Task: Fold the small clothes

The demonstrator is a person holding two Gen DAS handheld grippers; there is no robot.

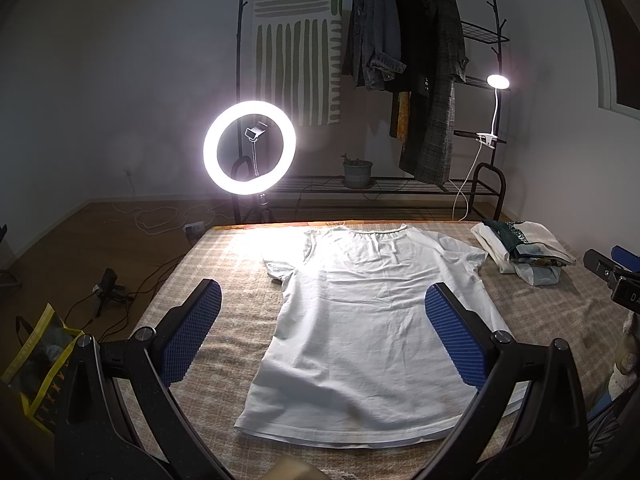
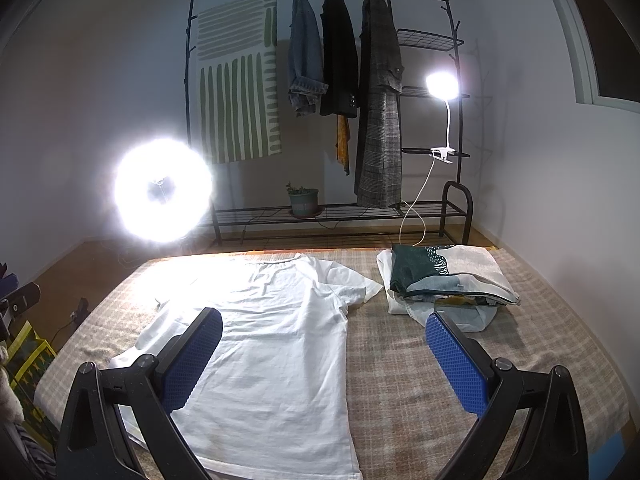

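Note:
A white T-shirt [image 1: 360,320] lies flat and spread out on the checked table cover [image 1: 224,272], collar at the far edge, hem toward me. It also shows in the right wrist view [image 2: 276,340]. My left gripper [image 1: 324,296] is open and empty, held above the shirt's lower left part. My right gripper [image 2: 324,324] is open and empty, above the shirt's right side and the bare cover. The right gripper's tip shows at the right edge of the left wrist view [image 1: 612,272].
A pile of folded clothes [image 2: 444,280] lies at the far right of the table, also in the left wrist view [image 1: 520,248]. A ring light [image 1: 250,147] stands past the far edge. A clothes rack [image 2: 360,100], clip lamp [image 2: 442,84] and yellow bag [image 1: 40,364] stand around.

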